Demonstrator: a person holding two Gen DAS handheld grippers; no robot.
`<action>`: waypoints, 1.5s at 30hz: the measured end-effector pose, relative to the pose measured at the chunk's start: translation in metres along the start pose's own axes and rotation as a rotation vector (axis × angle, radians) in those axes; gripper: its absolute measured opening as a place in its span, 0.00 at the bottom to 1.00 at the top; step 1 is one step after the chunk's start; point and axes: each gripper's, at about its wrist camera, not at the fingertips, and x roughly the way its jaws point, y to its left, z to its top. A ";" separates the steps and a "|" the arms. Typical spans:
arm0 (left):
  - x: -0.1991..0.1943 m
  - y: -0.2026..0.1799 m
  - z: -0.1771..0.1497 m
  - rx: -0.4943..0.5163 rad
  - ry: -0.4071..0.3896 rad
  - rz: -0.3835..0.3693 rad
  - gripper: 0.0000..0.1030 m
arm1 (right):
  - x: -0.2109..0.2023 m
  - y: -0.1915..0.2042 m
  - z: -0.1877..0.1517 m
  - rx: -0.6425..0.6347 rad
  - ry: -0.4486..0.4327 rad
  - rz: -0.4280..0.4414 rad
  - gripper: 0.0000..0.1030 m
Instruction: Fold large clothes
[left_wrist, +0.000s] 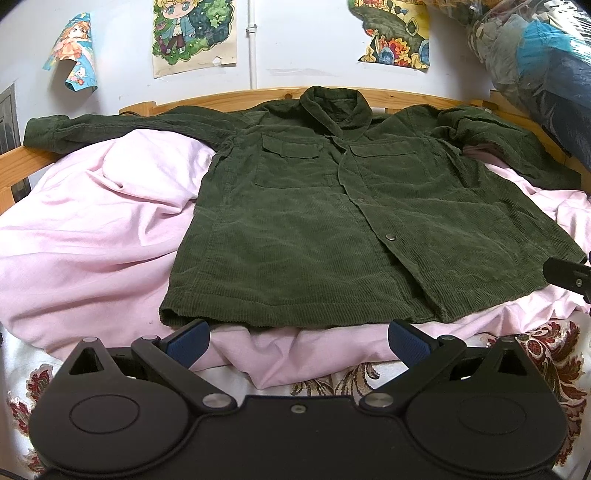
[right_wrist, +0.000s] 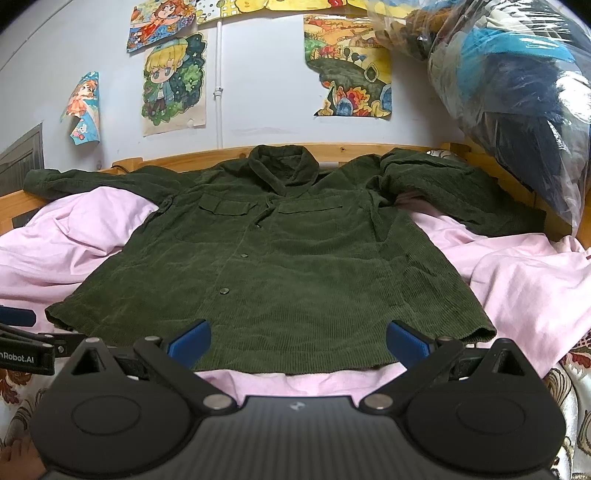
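Note:
A dark green corduroy jacket (left_wrist: 332, 229) lies face up and spread flat on a pink sheet (left_wrist: 92, 236), collar toward the wall, both sleeves stretched out sideways. It also shows in the right wrist view (right_wrist: 295, 266). My left gripper (left_wrist: 297, 341) is open and empty, just in front of the jacket's bottom hem near its left corner. My right gripper (right_wrist: 297, 341) is open and empty, its blue fingertips (right_wrist: 406, 341) over the hem near the right corner. Part of the right gripper (left_wrist: 569, 277) shows at the left view's right edge, and part of the left gripper (right_wrist: 26, 347) at the right view's left edge.
A wooden bed frame (left_wrist: 229, 98) runs behind the jacket against a wall with drawings (right_wrist: 173, 81). A large clear plastic bag of clothes (right_wrist: 517, 92) hangs at the right. A floral patterned cover (left_wrist: 535, 354) lies under the sheet at the near edge.

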 end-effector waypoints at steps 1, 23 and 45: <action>0.000 0.000 0.000 0.000 0.000 0.000 1.00 | 0.000 0.000 0.000 -0.001 0.000 0.000 1.00; 0.011 -0.004 0.011 0.037 0.045 0.049 0.99 | 0.013 -0.013 0.016 0.039 0.018 -0.019 1.00; 0.116 0.002 0.164 0.123 0.109 0.014 1.00 | 0.157 -0.190 0.109 0.424 -0.114 -0.467 0.91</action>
